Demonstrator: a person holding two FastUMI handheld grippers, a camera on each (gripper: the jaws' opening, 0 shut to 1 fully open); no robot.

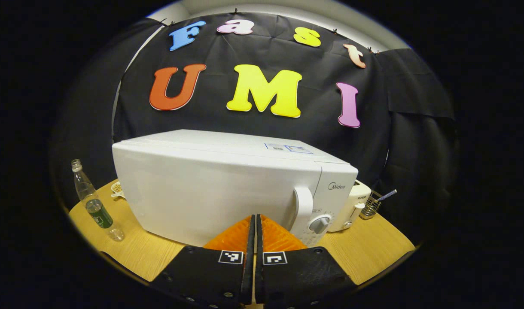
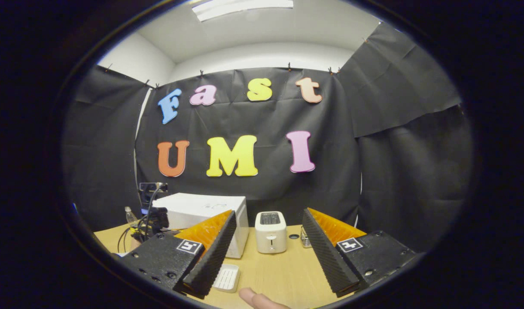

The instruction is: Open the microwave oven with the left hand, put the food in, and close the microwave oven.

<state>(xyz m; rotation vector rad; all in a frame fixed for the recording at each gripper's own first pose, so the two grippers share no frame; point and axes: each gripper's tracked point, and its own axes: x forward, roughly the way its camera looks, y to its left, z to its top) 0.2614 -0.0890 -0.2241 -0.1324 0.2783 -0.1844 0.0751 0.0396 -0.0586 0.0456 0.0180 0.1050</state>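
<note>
Left gripper [image 1: 255,223] clenched on nothing, fingers together before the closed white microwave oven [image 1: 227,189] near its door handle [image 1: 303,208], right gripper [image 2: 268,234] spread wide (toaster [image 2: 270,232] beyond), microwave standing on the wooden table [image 1: 365,249], bottle [image 1: 94,201] beside it.

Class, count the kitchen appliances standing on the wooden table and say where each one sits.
2. The white microwave stands mid-table, door shut; the small white toaster stands just beyond the side with its handle and dials. Others may be hidden behind the microwave.
</note>
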